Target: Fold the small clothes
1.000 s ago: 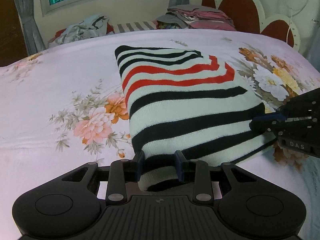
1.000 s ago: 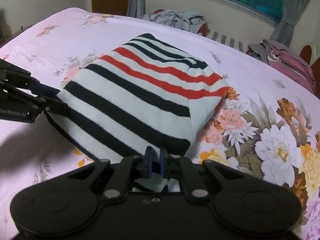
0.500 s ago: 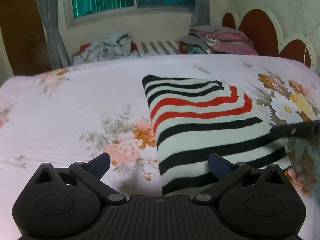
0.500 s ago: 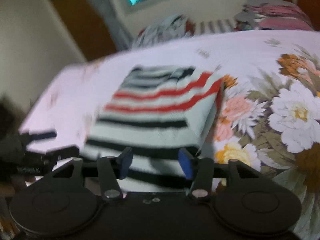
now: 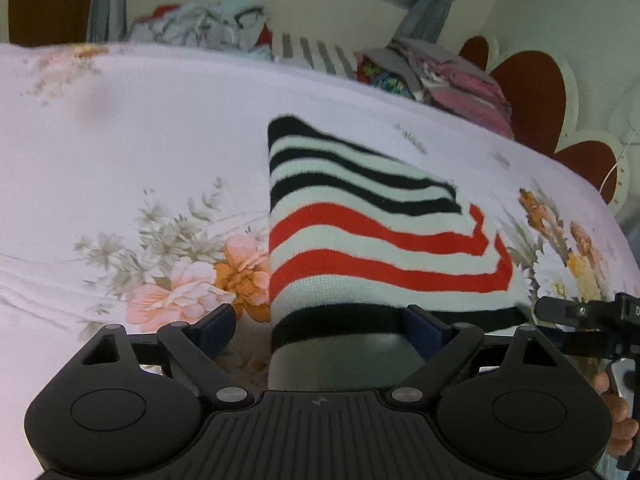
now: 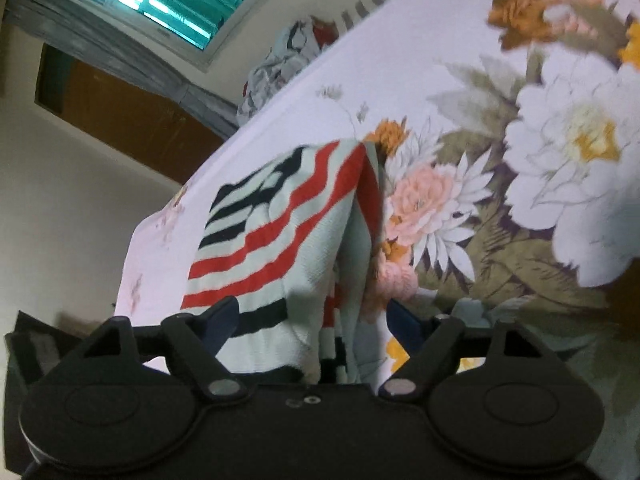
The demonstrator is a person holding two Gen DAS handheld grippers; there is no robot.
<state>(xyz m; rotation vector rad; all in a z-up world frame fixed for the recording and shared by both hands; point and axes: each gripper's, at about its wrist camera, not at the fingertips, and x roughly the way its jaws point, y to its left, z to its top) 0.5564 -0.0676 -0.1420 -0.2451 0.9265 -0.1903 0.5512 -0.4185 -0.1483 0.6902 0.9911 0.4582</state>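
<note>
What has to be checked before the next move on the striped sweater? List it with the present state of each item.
1. Left tool released: ok, its jaws have just been opening and stand wide, pads clear of the cloth.
2. Right tool released: ok, jaws have just been opening; the cloth lies between them unpinched.
3. Striped sweater folded into a compact block: ok in the left wrist view.
4. Right-hand edge lying flat: not ok, layers gape along that side.
5. Sweater fully on the floral bedsheet: ok.
6. Near edge under the tools tidy: cannot tell, hidden.
</note>
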